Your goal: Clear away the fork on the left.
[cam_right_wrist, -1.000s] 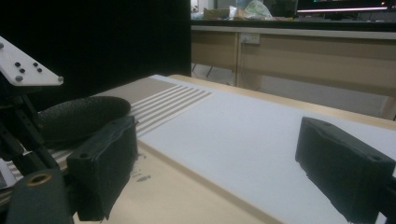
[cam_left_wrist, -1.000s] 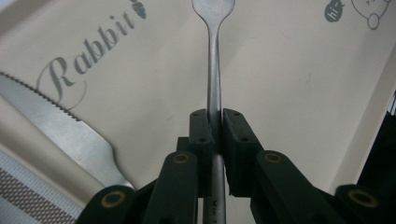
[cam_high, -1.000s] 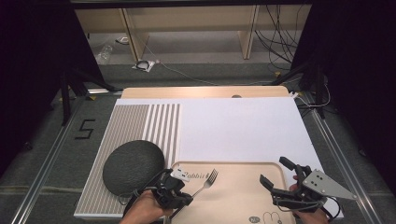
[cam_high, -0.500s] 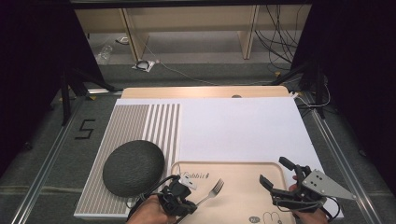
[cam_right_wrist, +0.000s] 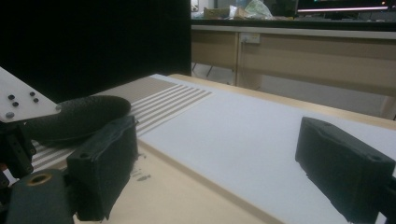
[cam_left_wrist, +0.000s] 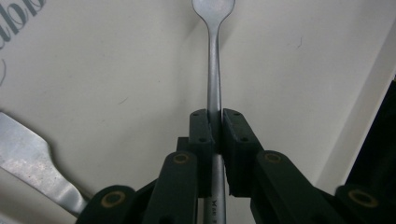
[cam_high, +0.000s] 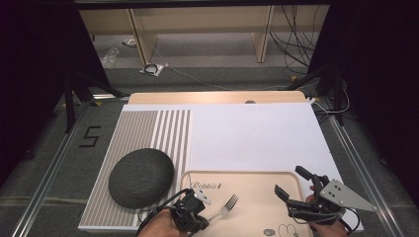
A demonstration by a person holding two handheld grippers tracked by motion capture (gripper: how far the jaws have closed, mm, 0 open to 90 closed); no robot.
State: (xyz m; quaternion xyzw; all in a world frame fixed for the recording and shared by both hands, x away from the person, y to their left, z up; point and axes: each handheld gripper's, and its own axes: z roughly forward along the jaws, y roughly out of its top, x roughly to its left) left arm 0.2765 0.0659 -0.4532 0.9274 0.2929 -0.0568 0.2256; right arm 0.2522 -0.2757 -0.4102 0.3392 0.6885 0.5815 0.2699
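The left gripper is clamped on the fork by its handle, tines pointing straight ahead of the jaws over the tray. The right gripper hangs with jaws wide apart, nothing between them.

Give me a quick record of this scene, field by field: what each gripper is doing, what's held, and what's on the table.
left gripper: shut on the fork's handle
fork: tines over the tray, pointing away from the person
right gripper: open, nothing between its jaws, over the tray's right end
tray: pale, at the near edge
second utensil: flat metal handle lying on the tray
dark plate: left of tray, on striped mat
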